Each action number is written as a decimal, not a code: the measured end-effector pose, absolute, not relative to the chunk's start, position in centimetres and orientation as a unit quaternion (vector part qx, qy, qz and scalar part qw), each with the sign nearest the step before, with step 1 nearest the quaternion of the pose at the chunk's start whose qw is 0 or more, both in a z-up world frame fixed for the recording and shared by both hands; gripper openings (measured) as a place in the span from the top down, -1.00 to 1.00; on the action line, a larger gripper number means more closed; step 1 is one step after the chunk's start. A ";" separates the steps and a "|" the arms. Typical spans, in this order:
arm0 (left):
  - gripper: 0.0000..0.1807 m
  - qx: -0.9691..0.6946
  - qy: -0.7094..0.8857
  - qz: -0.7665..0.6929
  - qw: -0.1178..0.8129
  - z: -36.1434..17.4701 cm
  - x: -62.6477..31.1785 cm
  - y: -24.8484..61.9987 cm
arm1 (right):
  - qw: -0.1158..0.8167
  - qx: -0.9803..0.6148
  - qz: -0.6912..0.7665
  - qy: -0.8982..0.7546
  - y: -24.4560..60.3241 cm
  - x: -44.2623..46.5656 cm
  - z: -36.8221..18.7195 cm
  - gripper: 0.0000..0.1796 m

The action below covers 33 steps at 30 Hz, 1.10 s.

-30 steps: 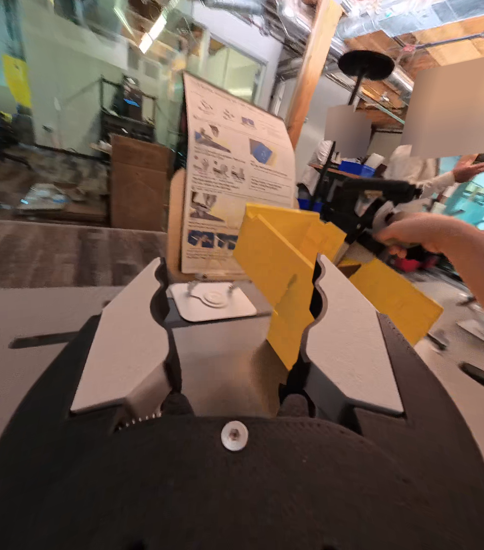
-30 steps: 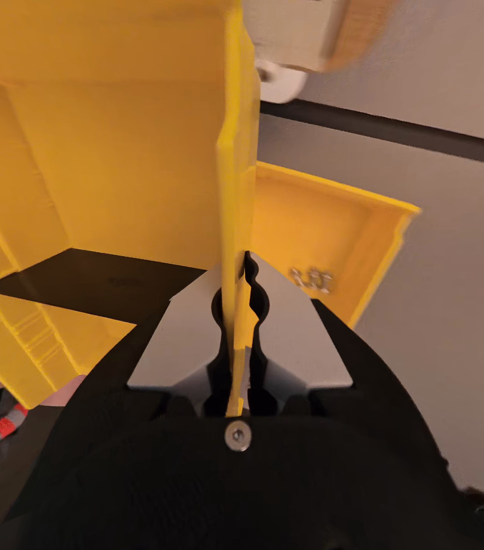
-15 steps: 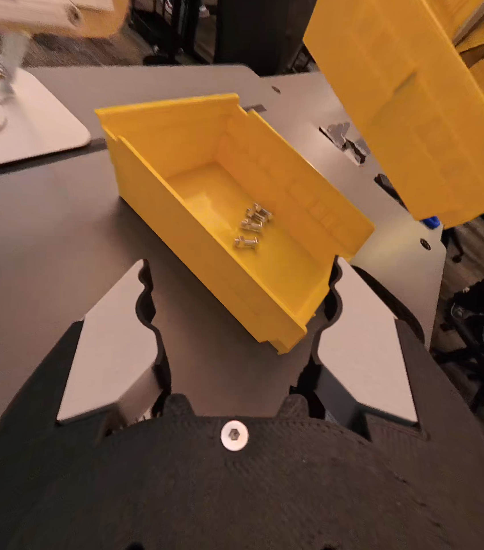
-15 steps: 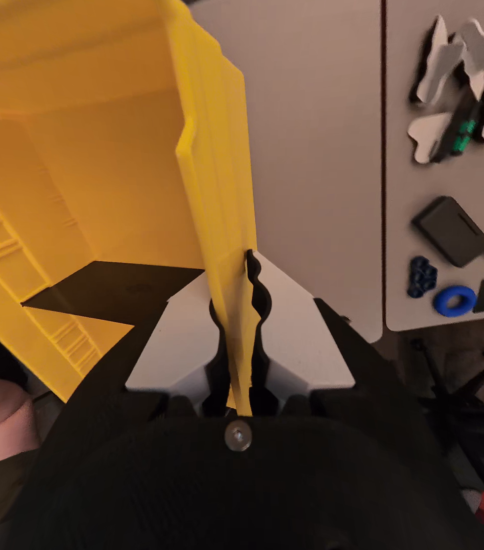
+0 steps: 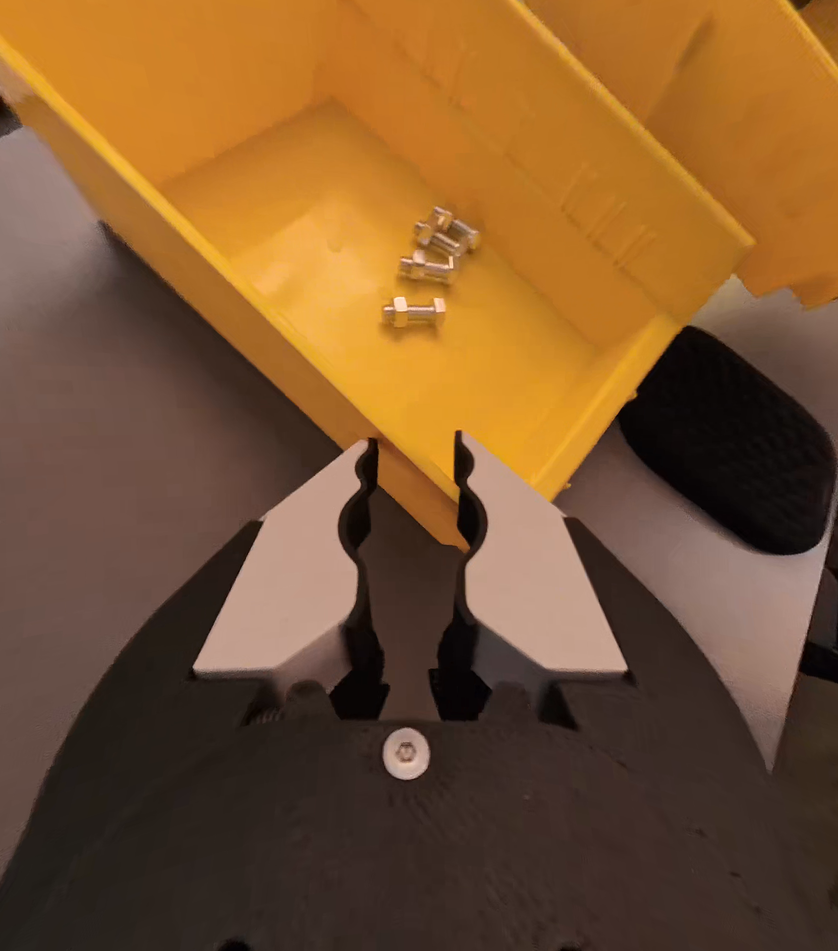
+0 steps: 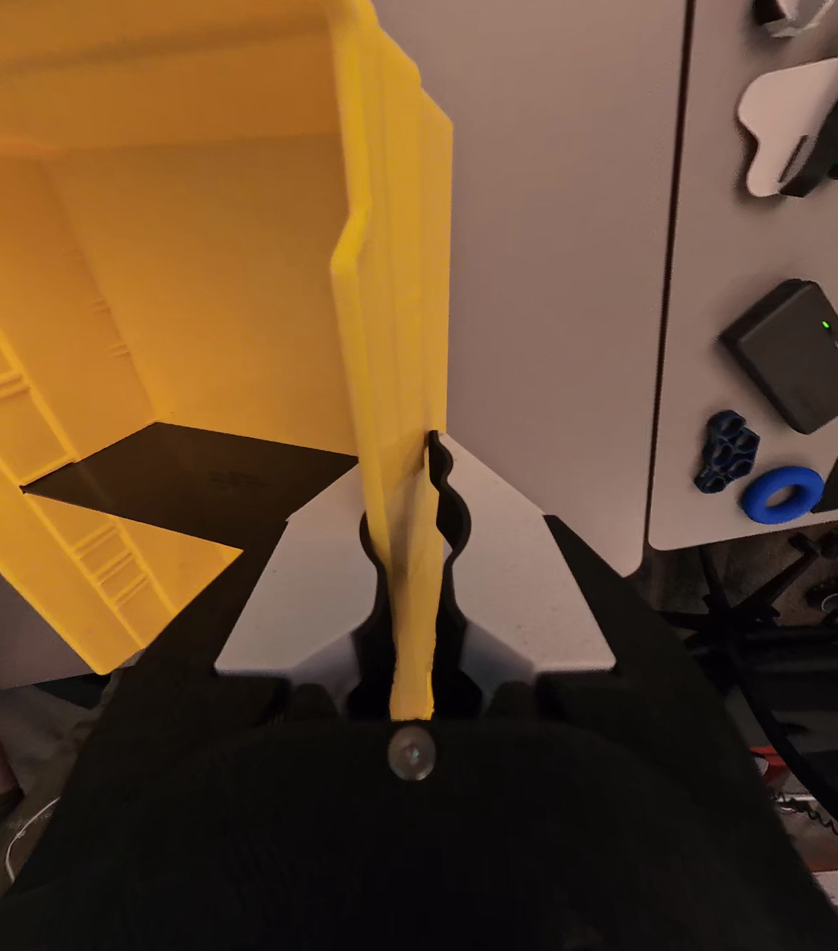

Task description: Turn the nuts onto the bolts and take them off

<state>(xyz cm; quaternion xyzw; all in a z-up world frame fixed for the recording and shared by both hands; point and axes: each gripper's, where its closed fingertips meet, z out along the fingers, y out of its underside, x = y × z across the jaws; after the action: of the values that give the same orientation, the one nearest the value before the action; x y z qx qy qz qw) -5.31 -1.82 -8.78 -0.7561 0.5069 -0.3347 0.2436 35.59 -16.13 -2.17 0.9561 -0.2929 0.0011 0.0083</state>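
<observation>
In the left wrist view, the left gripper point(image 5: 414, 447), black textured plastic with pale flat finger faces and wavy black pads, stands with its jaws parted around the near corner of a yellow plastic bin point(image 5: 303, 360); whether the pads press that corner cannot be told. The bin, smooth-walled and rectangular, sits on a dark matte table point(image 5: 71, 411). On its floor lie small silvery bolts point(image 5: 432, 257) with hexagonal nuts threaded on: one pair lies apart point(image 5: 414, 312), the rest in a tight cluster too blurred to count. A second yellow bin point(image 5: 715, 103) hangs just beyond the first, and a black ribbed, rounded shape point(image 5: 725, 453) shows to the right.

In the right wrist view, the right gripper point(image 6: 406, 447) is clenched on the thin side wall of the second yellow bin point(image 6: 174, 257), held tilted, its ribbed inner walls showing. To the right, on a pale tabletop point(image 6: 561, 257), lie one black box with two green lights point(image 6: 797, 355), one blue ring point(image 6: 782, 494) and one dark blue perforated piece point(image 6: 725, 447).
</observation>
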 end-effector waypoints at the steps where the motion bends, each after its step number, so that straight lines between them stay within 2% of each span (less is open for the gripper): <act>1: 0.72 -0.760 0.509 -0.325 0.240 -8.8 -6.0 -1.1 | 0.008 0.957 -0.001 -0.289 -15.8 35.3 -2.6 0.89; 8: 0.88 -0.815 0.477 -0.273 0.181 -8.6 -14.4 4.9 | -0.008 0.962 -0.048 -0.268 -12.3 32.4 -5.5 0.89; 11: 0.96 -0.845 0.443 -0.221 0.204 -8.5 -19.0 8.6 | -0.017 0.961 -0.083 -0.263 -10.8 30.9 -6.9 0.89; 19: 0.97 -0.893 0.328 -0.209 0.228 -7.8 -31.0 13.9 | -0.018 0.967 -0.105 -0.233 -7.9 28.3 -9.9 0.88; 33: 0.95 -0.932 0.123 -0.208 0.271 -7.8 -45.8 15.7 | -0.019 0.971 -0.112 -0.212 -4.7 26.9 -11.9 0.90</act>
<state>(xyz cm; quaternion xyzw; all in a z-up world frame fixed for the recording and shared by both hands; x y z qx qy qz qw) -45.83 15.73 -7.85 -0.9317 0.1226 -0.2083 0.2710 26.86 -4.68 -11.90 0.9706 -0.2121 -0.1123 -0.0187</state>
